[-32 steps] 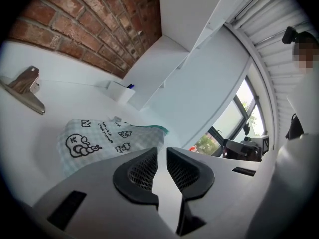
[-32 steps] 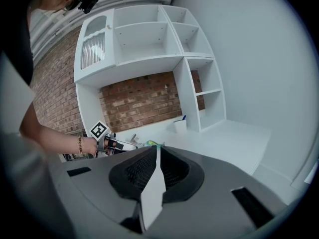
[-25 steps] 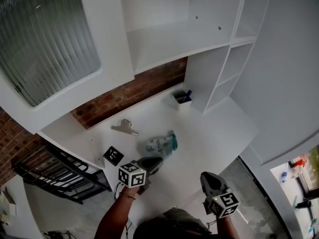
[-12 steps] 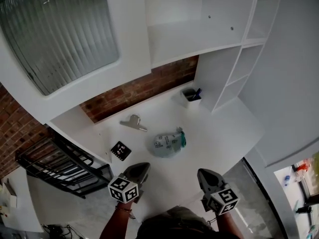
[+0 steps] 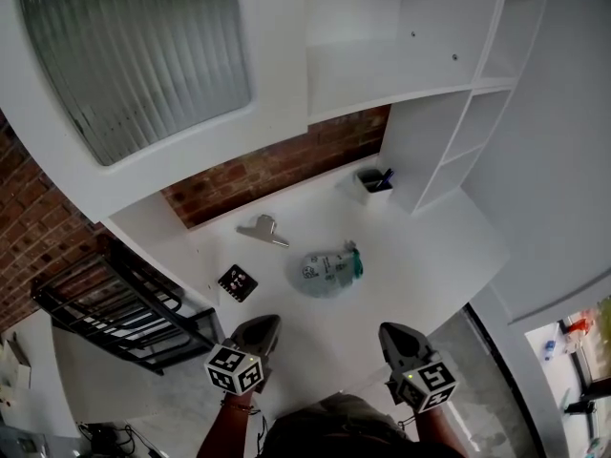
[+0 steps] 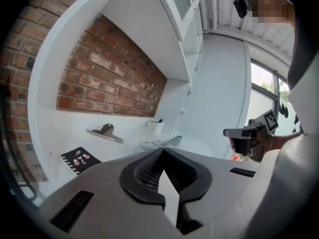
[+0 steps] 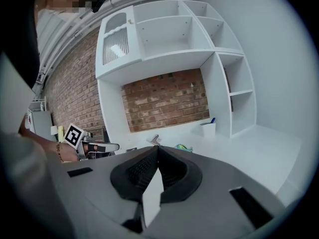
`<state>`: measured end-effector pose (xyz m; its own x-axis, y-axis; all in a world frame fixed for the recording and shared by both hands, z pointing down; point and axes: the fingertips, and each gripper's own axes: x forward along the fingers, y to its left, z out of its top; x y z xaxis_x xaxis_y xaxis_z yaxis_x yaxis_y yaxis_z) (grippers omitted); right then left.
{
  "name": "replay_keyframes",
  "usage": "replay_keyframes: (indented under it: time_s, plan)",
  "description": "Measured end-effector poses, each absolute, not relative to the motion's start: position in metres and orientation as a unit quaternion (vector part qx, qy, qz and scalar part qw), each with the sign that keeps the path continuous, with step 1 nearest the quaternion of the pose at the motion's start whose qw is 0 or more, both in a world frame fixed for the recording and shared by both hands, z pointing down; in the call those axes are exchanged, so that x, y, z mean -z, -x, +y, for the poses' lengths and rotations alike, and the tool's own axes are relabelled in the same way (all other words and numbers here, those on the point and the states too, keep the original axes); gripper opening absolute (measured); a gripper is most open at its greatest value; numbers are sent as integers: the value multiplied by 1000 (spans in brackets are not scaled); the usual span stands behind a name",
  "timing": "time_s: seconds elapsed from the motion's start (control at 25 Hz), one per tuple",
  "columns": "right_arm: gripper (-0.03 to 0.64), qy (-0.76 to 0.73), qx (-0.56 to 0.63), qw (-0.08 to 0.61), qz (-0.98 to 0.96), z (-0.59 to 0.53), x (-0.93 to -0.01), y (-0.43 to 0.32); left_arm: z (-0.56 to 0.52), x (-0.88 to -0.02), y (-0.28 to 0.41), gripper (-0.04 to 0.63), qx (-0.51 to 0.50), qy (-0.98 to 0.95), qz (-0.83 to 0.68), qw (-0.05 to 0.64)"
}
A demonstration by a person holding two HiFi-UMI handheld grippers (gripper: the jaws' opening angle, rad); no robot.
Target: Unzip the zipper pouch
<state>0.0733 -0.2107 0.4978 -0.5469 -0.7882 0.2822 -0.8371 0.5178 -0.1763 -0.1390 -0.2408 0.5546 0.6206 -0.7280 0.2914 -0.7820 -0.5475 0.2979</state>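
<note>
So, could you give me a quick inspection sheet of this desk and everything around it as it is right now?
Surface: white desk, built in under the shelving.
Job's things: zipper pouch lies mid-desk, touched by neither gripper; its zip is too small to read.
Clutter: metal clip, black notebook, white pen cup holding a blue pen.
Grippers: left gripper and right gripper are both shut and empty, short of the pouch.
Cables: nothing seen on the desk.
Surroundings: brick wall, white shelves, ribbed-glass cabinet door, black metal rack beside the desk.
</note>
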Motion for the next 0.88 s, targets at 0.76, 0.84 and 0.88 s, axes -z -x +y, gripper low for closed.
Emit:
replay_keyframes:
  time_s: [0.76,0.84,0.88]
  plan:
    - [0,-473,-161,74,-863,-206,-503,-70,-233,-563,135,2,-120,-887,-417,156]
    - [0,-473,-161,77,-863,-206,-505,-69,-234,-564,136,2,-118,-886,-420,160]
    - [0,-473,-162,78,-862,-206,-505,-69,-235,-564,137,2,-118,-885,-421,162]
